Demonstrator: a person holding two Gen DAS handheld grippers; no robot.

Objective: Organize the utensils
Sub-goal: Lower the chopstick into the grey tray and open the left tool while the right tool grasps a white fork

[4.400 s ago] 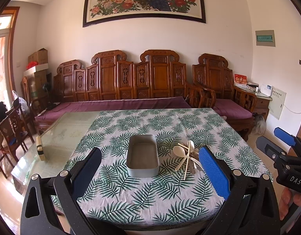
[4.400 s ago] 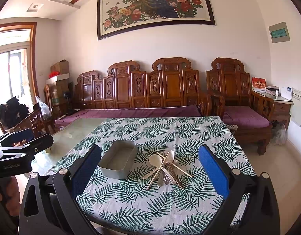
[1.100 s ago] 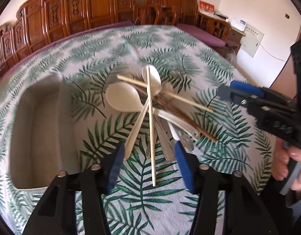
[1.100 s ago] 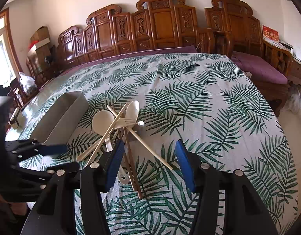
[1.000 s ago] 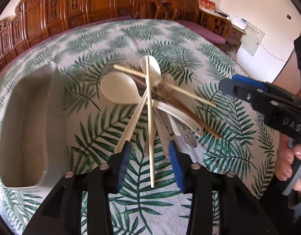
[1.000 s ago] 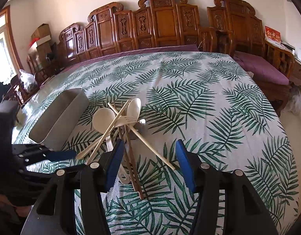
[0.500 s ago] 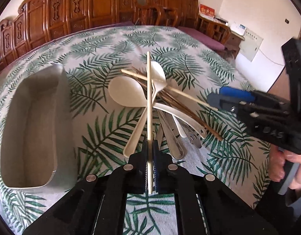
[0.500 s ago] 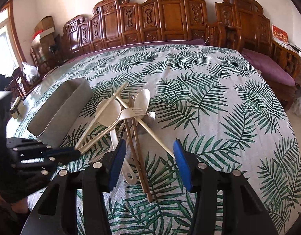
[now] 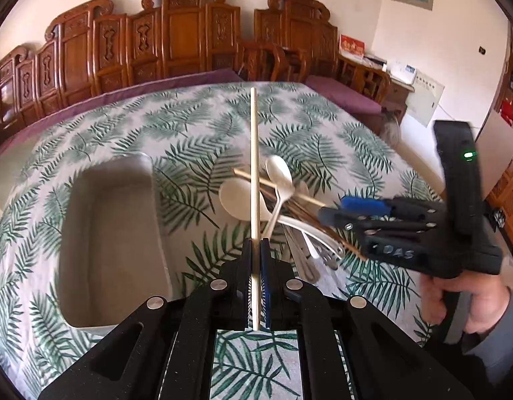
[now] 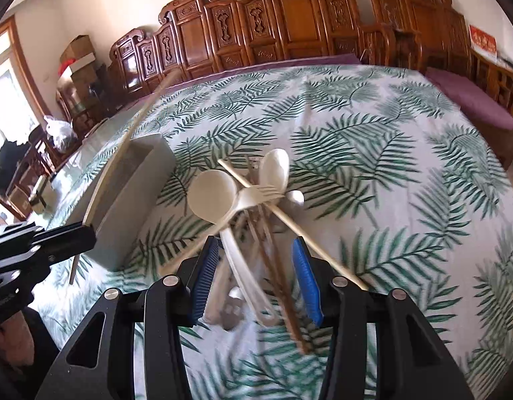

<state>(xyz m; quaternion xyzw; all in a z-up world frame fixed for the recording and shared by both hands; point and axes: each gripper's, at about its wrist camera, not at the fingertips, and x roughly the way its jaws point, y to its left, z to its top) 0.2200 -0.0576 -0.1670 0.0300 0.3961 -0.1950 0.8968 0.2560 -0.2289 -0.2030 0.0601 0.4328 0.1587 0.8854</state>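
Pinching a slim wooden chopstick point(image 9: 253, 166) — left gripper point(image 9: 255, 260); right gripper point(image 10: 254, 280) seemingly agape.

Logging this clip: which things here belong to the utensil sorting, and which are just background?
Job: left gripper shut on a chopstick; open right gripper; utensil pile; grey tray.
Background: carved wooden bench; leaf tablecloth; cardboard boxes.
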